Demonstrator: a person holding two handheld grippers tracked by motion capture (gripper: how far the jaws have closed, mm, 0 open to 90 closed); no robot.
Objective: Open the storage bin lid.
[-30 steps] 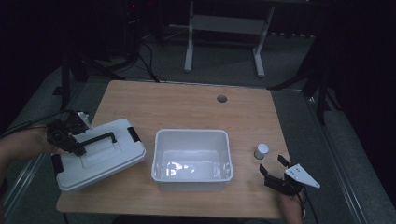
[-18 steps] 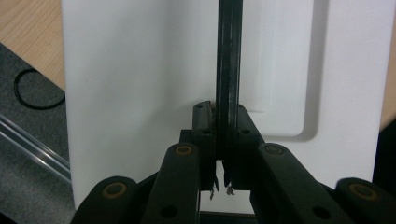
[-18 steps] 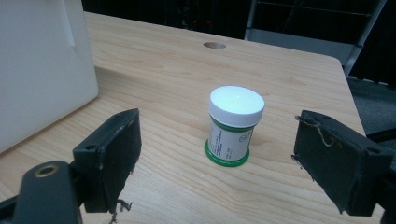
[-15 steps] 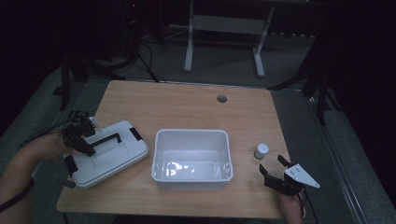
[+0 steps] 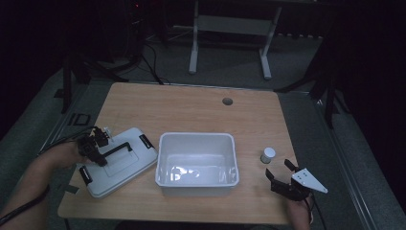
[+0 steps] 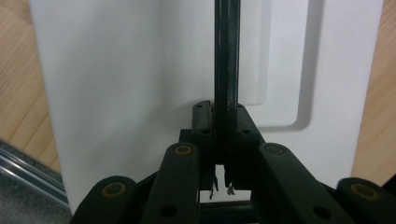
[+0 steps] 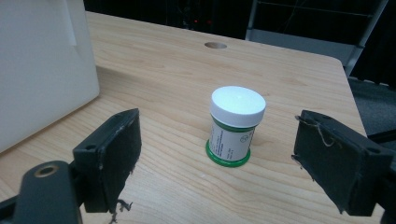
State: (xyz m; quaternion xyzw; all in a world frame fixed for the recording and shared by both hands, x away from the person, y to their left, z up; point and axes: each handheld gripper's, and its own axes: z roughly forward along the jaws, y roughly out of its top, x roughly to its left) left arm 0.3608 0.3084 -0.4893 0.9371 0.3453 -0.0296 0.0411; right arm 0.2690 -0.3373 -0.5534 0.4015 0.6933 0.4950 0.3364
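The left claw [image 5: 95,147] is black, with flat black arms joined by round pins that have gold-coloured rings (you can see four of them in the left gripper view). A dark cable trails from it. The right claw [image 5: 280,173] is black too, with two big square pads [image 7: 114,156] that look worn and have little threads hanging off. On top sits a grey three-cornered plate with small dark dots. Both forearms are bare, with no sleeves.

A dim lab is housing a wooden table [image 5: 191,110], floor cables [image 5: 148,57] and metal stands [image 5: 230,43].
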